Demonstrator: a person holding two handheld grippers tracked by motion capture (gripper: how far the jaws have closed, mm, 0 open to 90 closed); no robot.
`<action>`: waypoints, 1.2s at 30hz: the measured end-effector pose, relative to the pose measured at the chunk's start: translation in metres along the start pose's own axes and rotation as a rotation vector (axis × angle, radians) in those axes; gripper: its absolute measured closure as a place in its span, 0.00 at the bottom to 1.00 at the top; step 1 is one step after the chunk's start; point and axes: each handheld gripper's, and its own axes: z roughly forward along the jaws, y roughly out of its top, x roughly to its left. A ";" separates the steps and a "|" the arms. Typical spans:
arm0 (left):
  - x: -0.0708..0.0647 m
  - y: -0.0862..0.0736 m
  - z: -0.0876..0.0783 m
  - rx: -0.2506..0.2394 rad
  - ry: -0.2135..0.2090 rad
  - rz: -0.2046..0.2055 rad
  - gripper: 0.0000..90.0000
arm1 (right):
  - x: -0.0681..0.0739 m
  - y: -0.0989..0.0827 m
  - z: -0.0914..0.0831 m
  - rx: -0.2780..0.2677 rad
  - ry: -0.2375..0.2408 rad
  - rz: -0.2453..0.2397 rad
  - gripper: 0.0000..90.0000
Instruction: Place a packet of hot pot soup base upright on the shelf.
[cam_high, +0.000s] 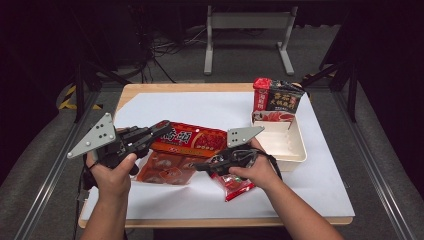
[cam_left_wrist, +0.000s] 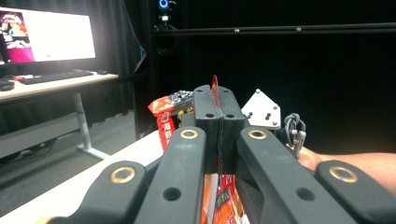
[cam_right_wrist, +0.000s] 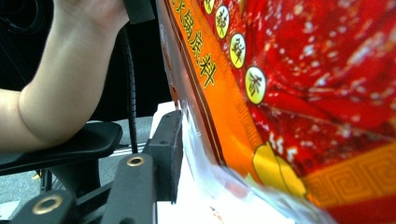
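A large red and orange food bag (cam_high: 192, 140) hangs lifted over the white sheet (cam_high: 200, 105) between my two grippers. My left gripper (cam_high: 162, 128) is shut on the bag's left end. In the left gripper view its jaws (cam_left_wrist: 218, 93) meet on a thin red edge (cam_left_wrist: 214, 84). My right gripper (cam_high: 198, 166) reaches in from the right at the bag's lower edge. In the right gripper view the bag (cam_right_wrist: 299, 84) stands close in front, and its clear seam lies against the one finger (cam_right_wrist: 169, 144) I can see. The bag hides the other finger.
An orange-red packet (cam_high: 165, 171) lies flat under the lifted bag. Under my right hand lies a small red packet (cam_high: 233, 187). A white tray (cam_high: 295, 147) at the right holds a red pack (cam_high: 261, 95) and a black pack (cam_high: 286, 100) upright at its far end.
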 end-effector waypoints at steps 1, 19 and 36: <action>0.000 0.000 0.000 0.000 -0.001 -0.001 1.00 | 0.000 0.000 0.000 0.002 0.000 -0.003 0.66; 0.005 -0.002 0.000 -0.001 0.036 -0.015 1.00 | 0.009 0.019 -0.015 0.104 -0.020 -0.038 0.79; 0.013 -0.006 0.001 0.030 0.049 -0.053 0.78 | 0.008 0.041 -0.045 0.139 -0.095 -0.050 0.79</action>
